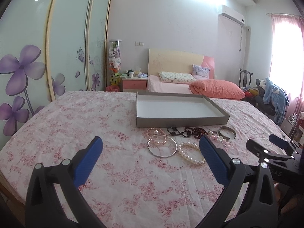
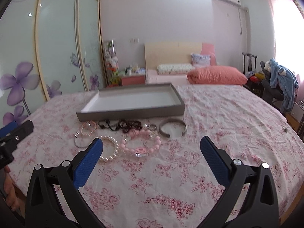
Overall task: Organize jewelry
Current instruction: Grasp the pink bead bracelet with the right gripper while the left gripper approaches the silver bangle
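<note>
Surface: table covered by a pink floral cloth (image 1: 76, 117).

Left claw (image 1: 151, 150): jaws spread wide, nothing between them, hovering over bare cloth near the camera-side edge of the jewelry row.

Jewelry, left to right, all lying flat on the cloth in front of the tray:
- pink pearl bracelet (image 1: 155, 132), partly overlapped by a silver bangle (image 1: 162, 146)
- white pearl bracelet (image 1: 191, 153), just right of the bangle
- dark bead strand (image 2: 119, 125), close against the tray's front wall
- pink bead bracelet (image 2: 140, 145), nearer the camera than the dark strand
- small ring (image 2: 152, 127)
- grey open cuff (image 2: 172, 128), rightmost piece

Grey tray (image 1: 182, 122): shallow, white inside, holds nothing; sits behind the jewelry.

Right claw (image 2: 151, 149): jaws wide apart, holding nothing, above the cloth just short of the pink bead bracelet.
</note>
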